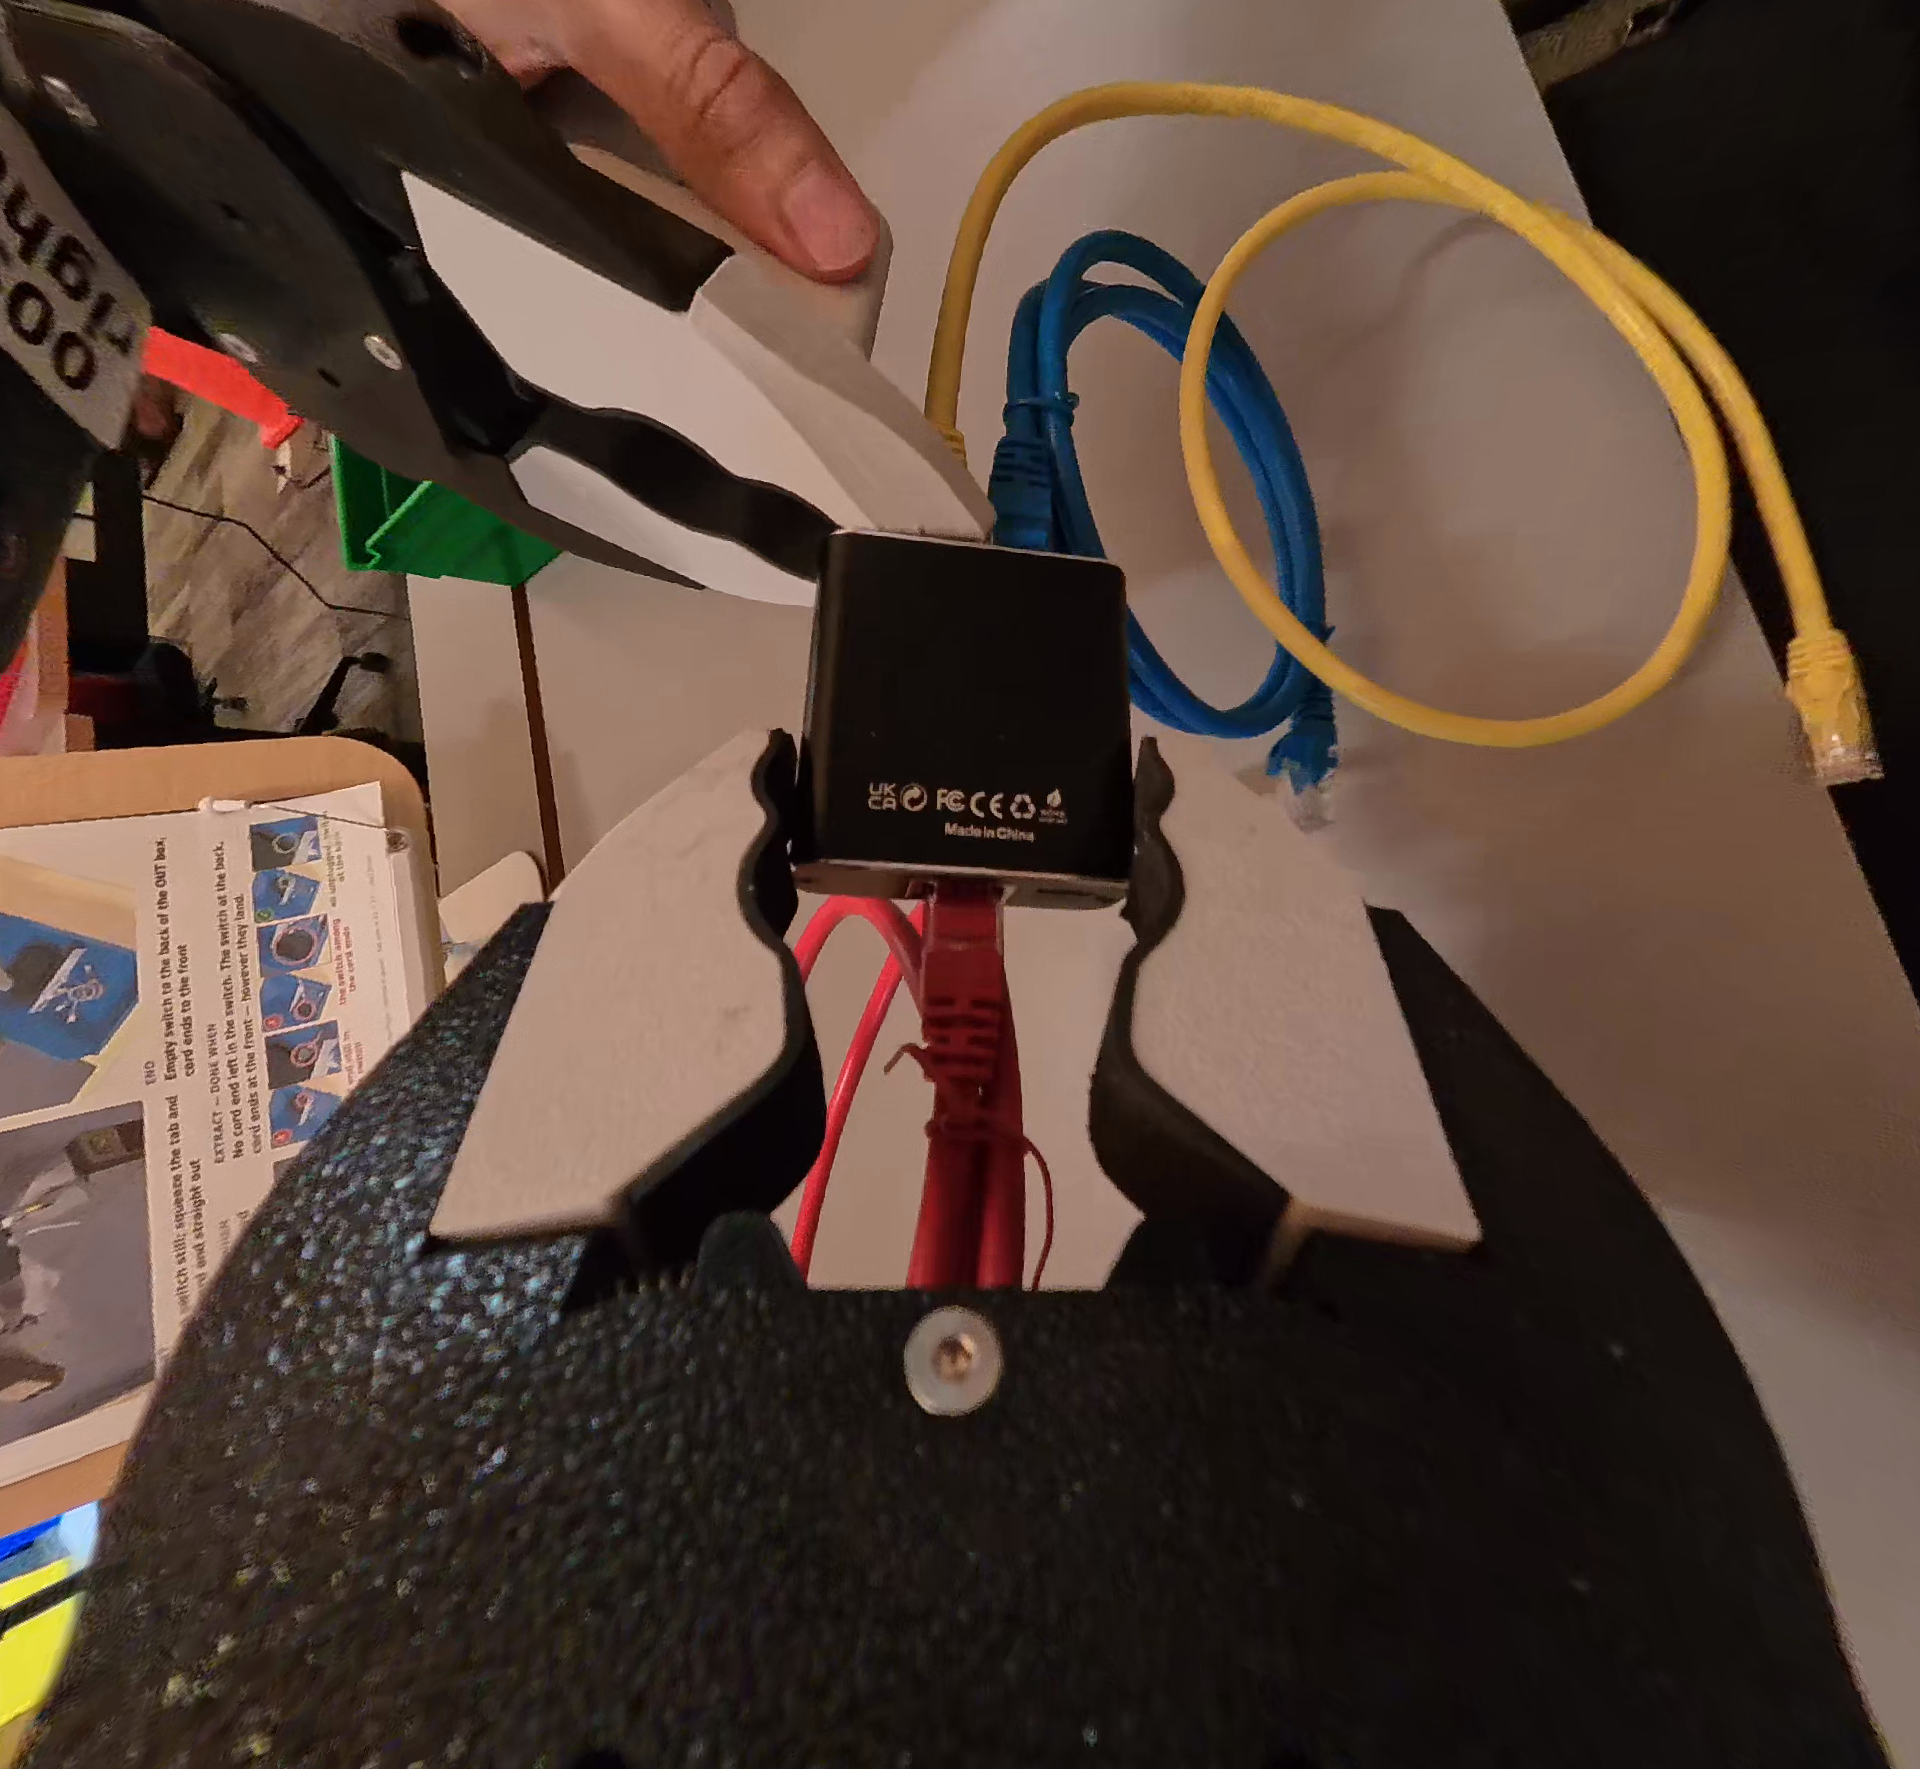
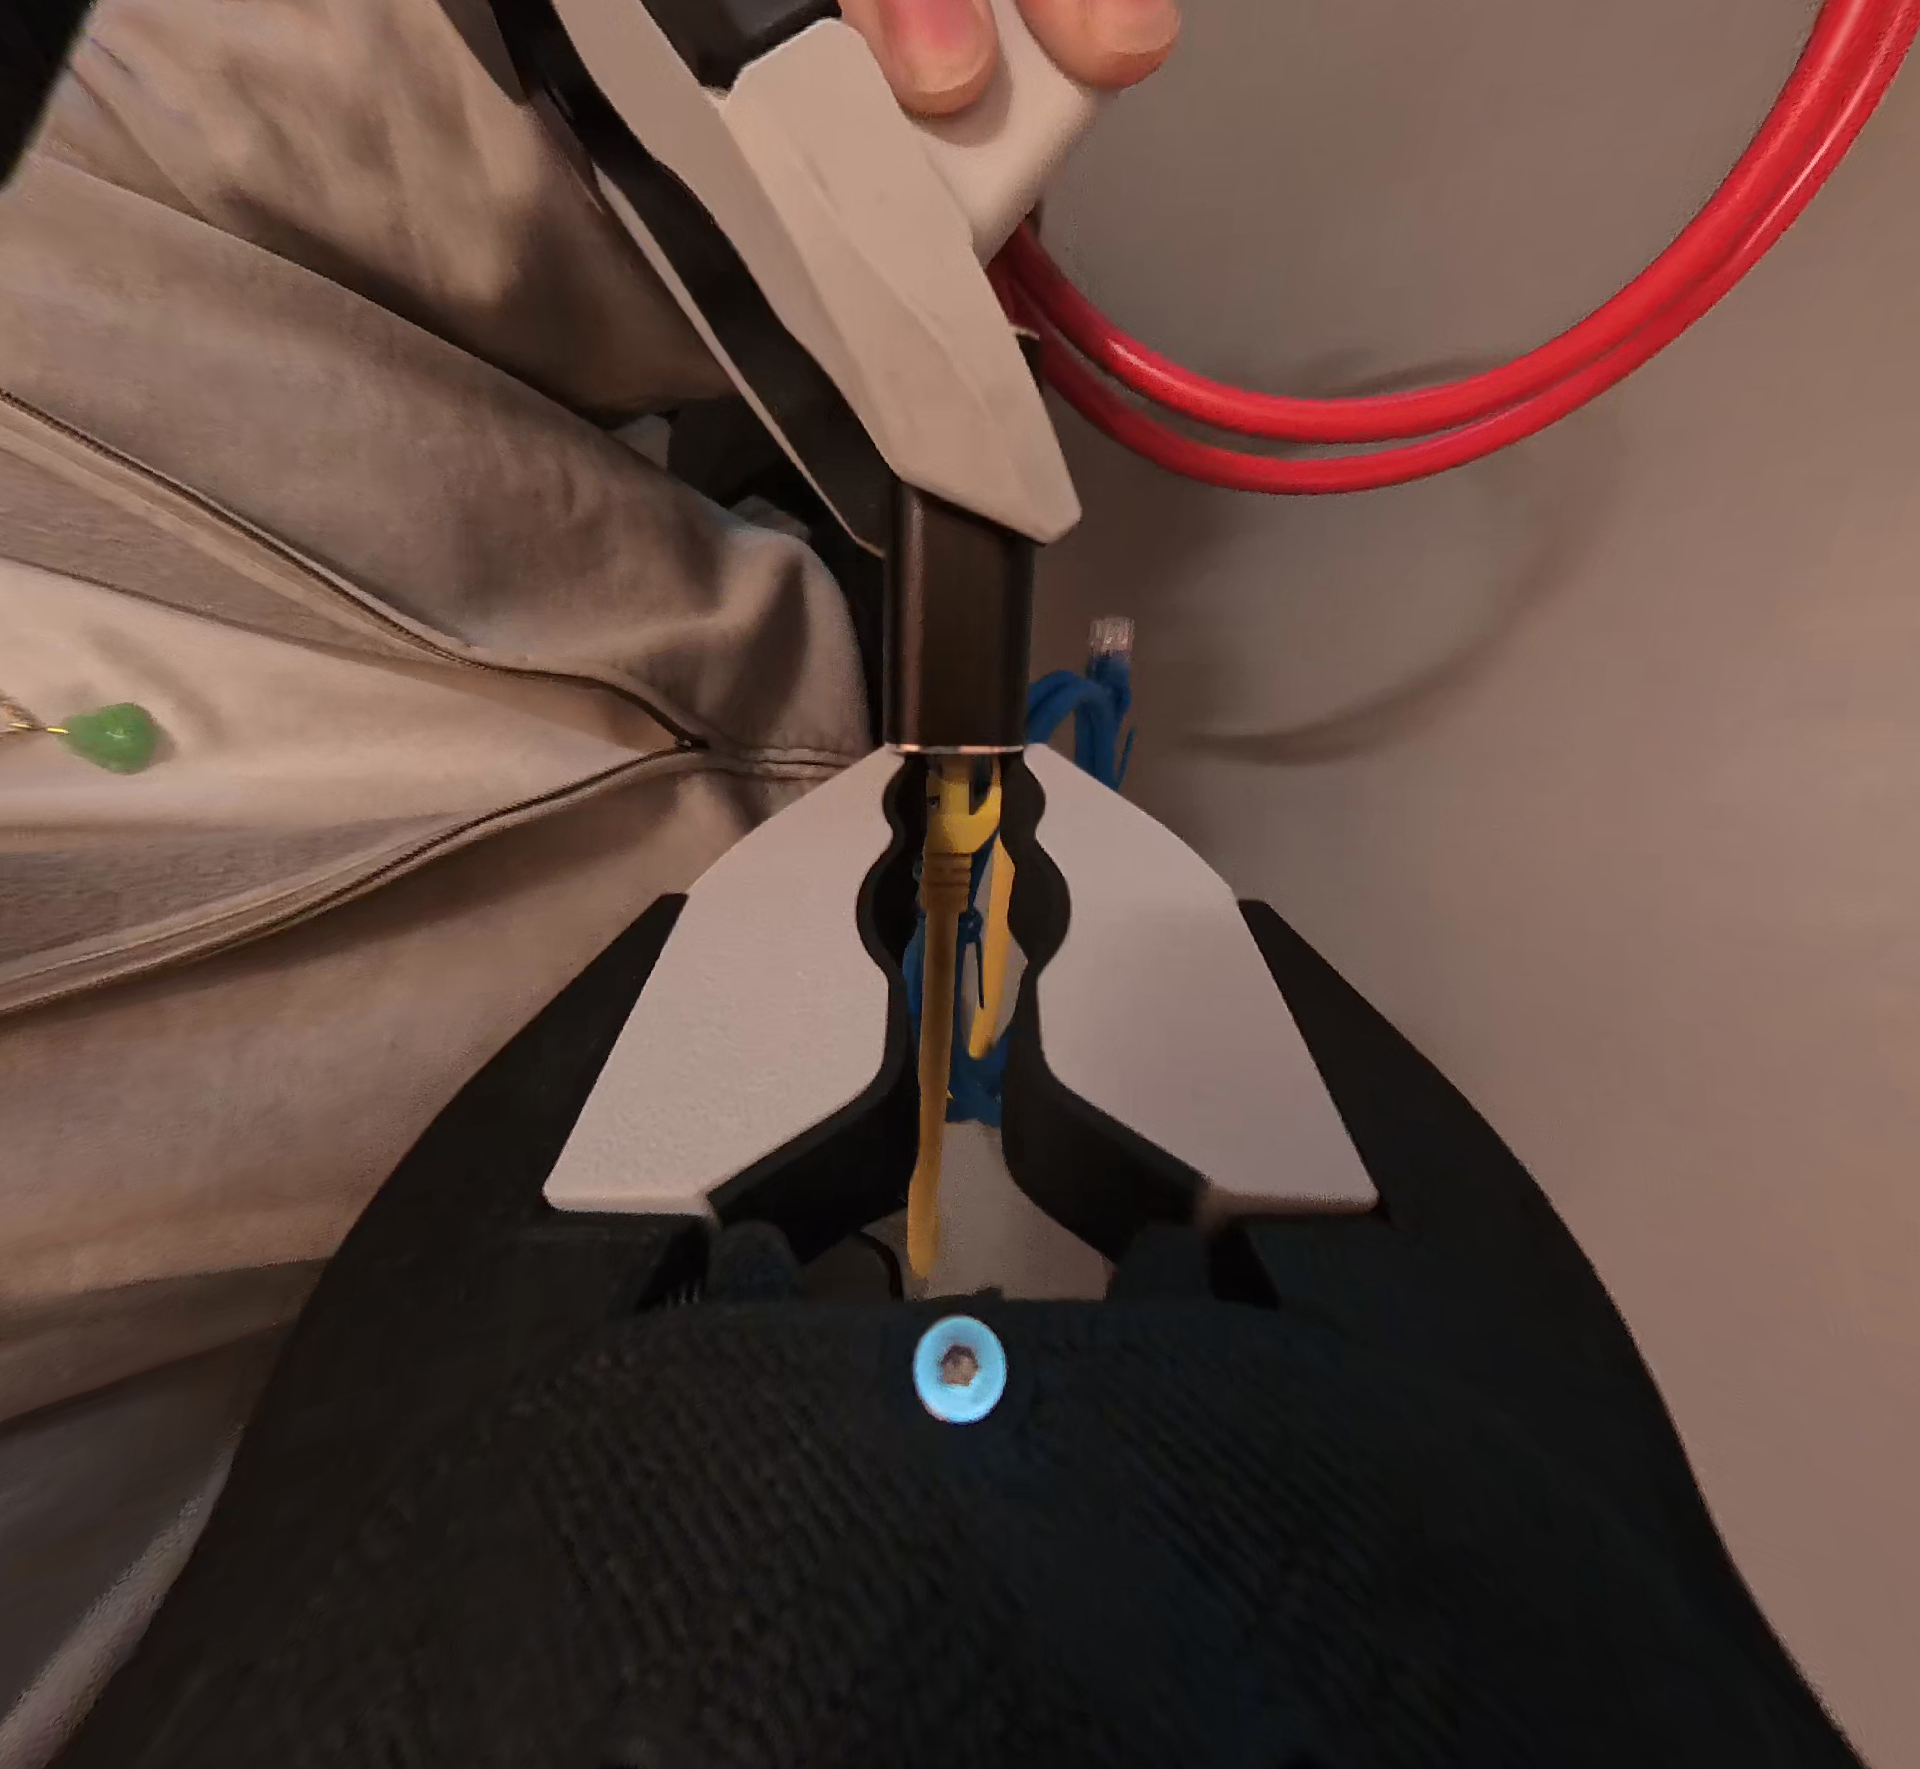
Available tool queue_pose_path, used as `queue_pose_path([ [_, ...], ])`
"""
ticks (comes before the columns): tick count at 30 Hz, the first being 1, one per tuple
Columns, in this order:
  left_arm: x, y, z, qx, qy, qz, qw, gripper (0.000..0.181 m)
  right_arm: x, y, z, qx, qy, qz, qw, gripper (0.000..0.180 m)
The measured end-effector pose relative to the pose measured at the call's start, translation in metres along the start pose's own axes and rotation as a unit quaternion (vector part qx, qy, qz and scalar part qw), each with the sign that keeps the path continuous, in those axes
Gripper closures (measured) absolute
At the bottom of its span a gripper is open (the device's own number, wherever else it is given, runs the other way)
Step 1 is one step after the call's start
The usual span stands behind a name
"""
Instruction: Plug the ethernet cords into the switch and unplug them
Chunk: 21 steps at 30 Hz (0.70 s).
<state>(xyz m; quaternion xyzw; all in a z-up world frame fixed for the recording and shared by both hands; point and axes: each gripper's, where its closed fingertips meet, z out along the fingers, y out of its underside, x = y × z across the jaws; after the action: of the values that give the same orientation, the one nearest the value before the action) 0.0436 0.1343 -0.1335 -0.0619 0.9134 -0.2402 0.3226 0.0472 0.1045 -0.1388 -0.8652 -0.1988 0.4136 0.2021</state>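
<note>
Clamping the switch (image 1: 966, 711) in my left tool (image 1: 966, 846), I am pinching the yellow plug (image 2: 951, 826) with my right tool (image 2: 956, 784), its long axis running straight out of the port toward me

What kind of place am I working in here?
Probably an indoor data-collection workstation: a white tabletop, a printed instruction sheet on a board, a green bin behind, and loose ethernet cords around the black switch.

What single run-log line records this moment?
left gripper: holds switch | right gripper: grips yellow plug at switch | red cord: plugged in
</note>
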Motion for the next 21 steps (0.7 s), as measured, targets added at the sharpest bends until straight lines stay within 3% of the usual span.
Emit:
queue_pose_path([
  [8, 0.012, 0.009, 0.013, -0.005, 0.017, -0.001, 1.0, 0.119, 0.011, 0.013, 0.013, 0.004, 0.005, 0.012, 1.0, 0.165],
  [21, 0.006, 0.008, 0.022, -0.004, -0.04, 0.018, 0.999, 0.119, 0.019, 0.021, 0.002, -0.051, 0.034, 0.022, 0.998, 0.165],
])
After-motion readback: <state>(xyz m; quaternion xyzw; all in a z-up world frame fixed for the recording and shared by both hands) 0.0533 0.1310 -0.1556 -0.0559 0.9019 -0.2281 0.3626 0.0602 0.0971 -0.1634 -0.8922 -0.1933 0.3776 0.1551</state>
